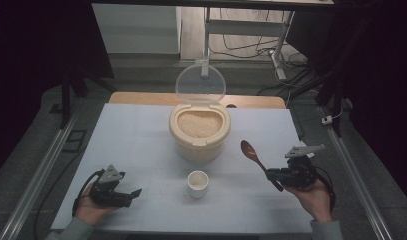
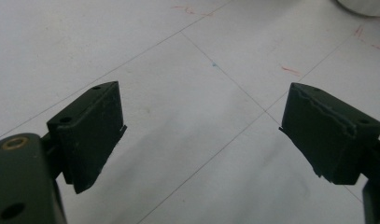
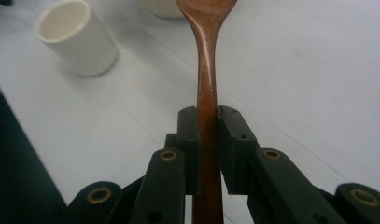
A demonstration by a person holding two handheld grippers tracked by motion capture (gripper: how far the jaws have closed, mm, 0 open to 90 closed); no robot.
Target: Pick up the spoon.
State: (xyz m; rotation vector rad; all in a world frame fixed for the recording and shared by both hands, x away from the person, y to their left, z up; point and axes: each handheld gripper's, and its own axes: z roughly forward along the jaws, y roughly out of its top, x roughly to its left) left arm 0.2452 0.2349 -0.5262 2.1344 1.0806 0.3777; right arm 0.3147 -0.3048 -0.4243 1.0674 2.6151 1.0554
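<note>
Plainly, the white table [image 1: 141, 145] carries the work along one line: the cream rice container [image 1: 199, 131], lid tipped up and open, stands at the far middle with rice showing inside, and the small white cup [image 1: 197, 183] sits near the front, just this side of it. The wooden spoon [image 1: 258, 162] is off to the right of both, held above the table, its long axis running from the handle at the right gripper [image 1: 277, 176] up and leftward, so the bowl points toward the container (which lies ahead and to the left of the jaws). Those jaws are pressed together on the spoon handle [image 3: 207, 121], pinching it from both sides. I judge the right hand nearer the rice. The left gripper [image 1: 132, 194] rests at the front left, jaws spread with nothing between them.
</note>
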